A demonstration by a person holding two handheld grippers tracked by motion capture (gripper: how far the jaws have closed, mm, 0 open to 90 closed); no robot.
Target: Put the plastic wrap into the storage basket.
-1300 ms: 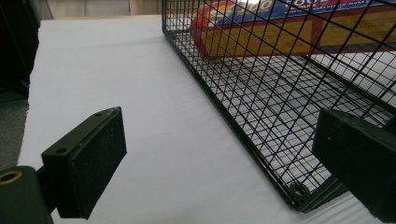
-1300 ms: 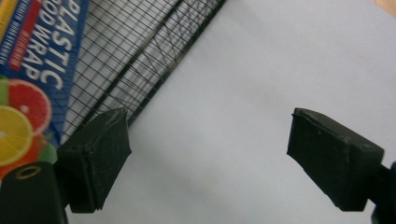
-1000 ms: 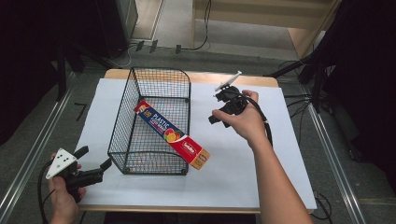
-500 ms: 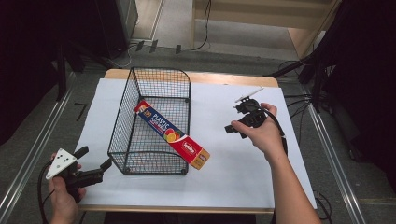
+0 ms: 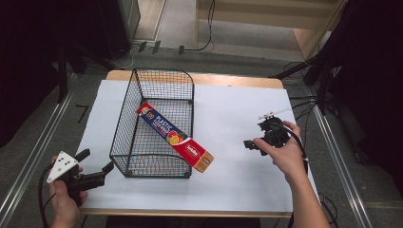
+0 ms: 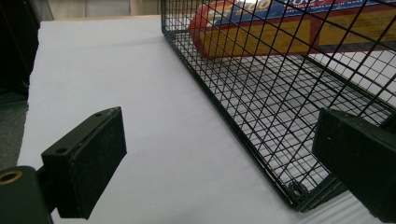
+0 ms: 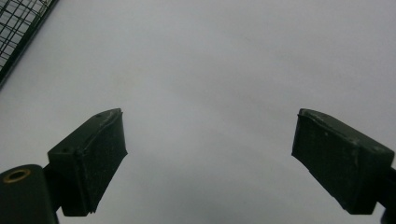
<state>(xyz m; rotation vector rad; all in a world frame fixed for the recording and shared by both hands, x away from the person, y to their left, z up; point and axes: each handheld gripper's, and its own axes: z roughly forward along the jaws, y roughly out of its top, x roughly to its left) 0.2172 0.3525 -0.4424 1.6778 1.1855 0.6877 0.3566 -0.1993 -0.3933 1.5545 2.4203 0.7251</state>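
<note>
step: long red-and-blue plastic-wrap carton (image 5: pixel 175 137) lies diagonally in black wire basket (image 5: pixel 124 128), near end over rim | right gripper (image 5: pixel 250 144) jaws wide, empty, over white table cover (image 5: pixel 237 180) | left gripper (image 5: pixel 96 165) wide open, empty, beside basket corner | next: probably seat carton flat

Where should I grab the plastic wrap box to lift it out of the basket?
Probably by the end of the plastic wrap box that sticks out over the wire basket rim. Bring the open right tool in from the right, jaws across the narrow sides; the mesh blocks the rest.
</note>
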